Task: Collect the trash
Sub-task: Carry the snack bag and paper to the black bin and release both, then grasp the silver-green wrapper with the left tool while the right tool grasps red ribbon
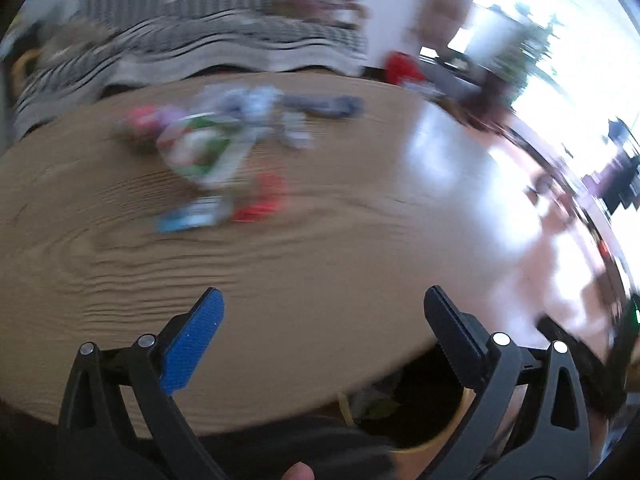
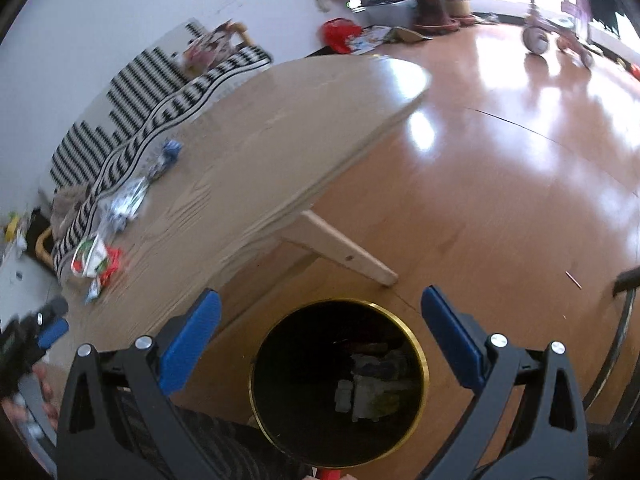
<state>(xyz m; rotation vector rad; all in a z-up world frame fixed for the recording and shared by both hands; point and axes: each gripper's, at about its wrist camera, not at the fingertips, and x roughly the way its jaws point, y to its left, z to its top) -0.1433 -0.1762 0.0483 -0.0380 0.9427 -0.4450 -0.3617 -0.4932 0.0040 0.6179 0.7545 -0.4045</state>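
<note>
I read the job as partly done: a few pieces already lie in the black gold-rimmed bin [image 2: 416,344] on the floor beside the tabletop [image 2: 256,128]. My right claw [image 2: 320,312] hangs over it, spread wide and empty. My left claw [image 1: 322,308], equally agape, faces the remaining crumpled wrappers [image 1: 208,152], a blurred colourful cluster mid-tabletop.
</note>
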